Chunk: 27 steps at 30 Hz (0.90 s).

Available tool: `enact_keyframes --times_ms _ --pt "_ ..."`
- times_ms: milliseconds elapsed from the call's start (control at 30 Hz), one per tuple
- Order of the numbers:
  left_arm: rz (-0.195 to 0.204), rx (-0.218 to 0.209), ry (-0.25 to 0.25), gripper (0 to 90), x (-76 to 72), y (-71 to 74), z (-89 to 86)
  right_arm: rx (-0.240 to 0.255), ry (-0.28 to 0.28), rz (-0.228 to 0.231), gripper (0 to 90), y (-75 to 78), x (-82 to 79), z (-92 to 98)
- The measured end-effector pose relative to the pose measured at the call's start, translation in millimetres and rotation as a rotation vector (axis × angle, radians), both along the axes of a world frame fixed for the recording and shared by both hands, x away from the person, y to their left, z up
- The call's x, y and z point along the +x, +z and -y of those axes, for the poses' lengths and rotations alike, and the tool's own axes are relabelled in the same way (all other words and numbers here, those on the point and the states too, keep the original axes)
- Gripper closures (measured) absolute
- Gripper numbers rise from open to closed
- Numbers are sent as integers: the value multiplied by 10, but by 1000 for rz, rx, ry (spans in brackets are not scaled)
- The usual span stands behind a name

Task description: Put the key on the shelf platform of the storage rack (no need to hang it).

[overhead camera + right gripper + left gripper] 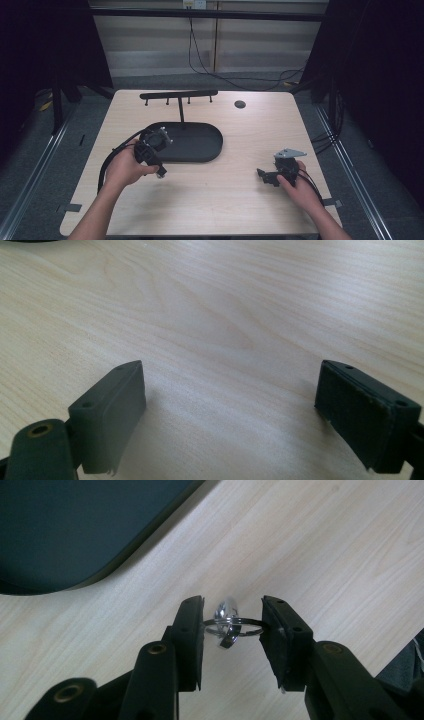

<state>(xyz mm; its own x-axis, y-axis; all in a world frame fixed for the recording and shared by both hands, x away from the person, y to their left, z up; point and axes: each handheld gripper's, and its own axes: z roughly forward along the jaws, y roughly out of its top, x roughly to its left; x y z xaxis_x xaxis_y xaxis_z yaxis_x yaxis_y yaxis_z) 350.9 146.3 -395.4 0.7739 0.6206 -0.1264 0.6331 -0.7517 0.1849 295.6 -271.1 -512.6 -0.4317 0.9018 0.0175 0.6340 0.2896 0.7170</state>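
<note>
A silver key ring (248, 622) with a shiny metal piece (224, 614) on it spans the gap between the two black pads of my left gripper (232, 611), which is shut on it just above the wooden table. From above, that gripper (160, 171) hangs at the front left edge of the black oval base (200, 145), from which a thin post rises to a hook bar (178, 94). My right gripper (263, 175) rests low over the table at the right. Its jaws (231, 382) stand open with bare wood between them.
A small dark round spot (240, 104) lies on the table (225, 200) behind the base. Black cables trail from both grippers and across the floor beyond the far edge. Dark curtains hang on both sides.
</note>
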Motion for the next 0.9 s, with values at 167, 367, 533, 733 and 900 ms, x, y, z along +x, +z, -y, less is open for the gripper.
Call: enact_keyframes --times_ms 167,367,533,733,900 --pt "6 -1 8 618 34 40 -5 0 0 0 123 0 0 0" --pt "8 -19 30 618 81 78 -19 -1 0 1 123 0 0 0" --pt "11 -23 45 618 127 107 -29 0 0 0 123 0 0 0" --pt "16 -31 55 618 188 145 -20 0 -1 1 123 0 0 -1" --pt "28 -34 61 618 243 210 17 0 0 0 123 0 0 0"
